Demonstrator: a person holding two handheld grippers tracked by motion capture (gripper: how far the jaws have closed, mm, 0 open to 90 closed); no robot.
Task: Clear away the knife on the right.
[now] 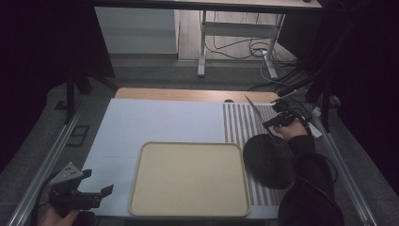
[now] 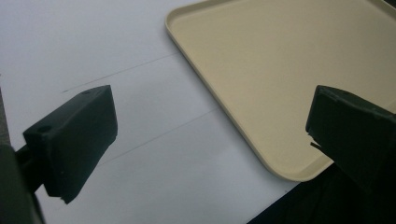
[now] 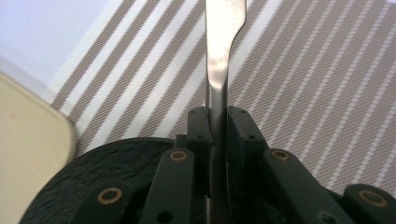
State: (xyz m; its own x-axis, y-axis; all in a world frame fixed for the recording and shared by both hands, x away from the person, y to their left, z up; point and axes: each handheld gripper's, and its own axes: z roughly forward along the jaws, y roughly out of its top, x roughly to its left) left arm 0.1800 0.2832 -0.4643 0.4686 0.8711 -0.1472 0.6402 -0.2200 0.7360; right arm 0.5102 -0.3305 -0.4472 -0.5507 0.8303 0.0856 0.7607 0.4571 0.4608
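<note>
knife [image 1: 254, 109] in right hand-held gripper [image 1: 272, 123], tip far-left.

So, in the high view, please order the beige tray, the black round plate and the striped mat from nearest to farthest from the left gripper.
From the left gripper, open at the bottom left:
1. Beige tray, just to its right, mid-table.
2. Black round plate, beyond the tray's right edge.
3. Striped mat, on the table's right side; its bare part lies farther back.

The plate rests on the mat, so 2 and 3 are close.

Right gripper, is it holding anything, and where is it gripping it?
The right gripper holds a metal knife, jaws clamped on its handle near the blade.
</note>
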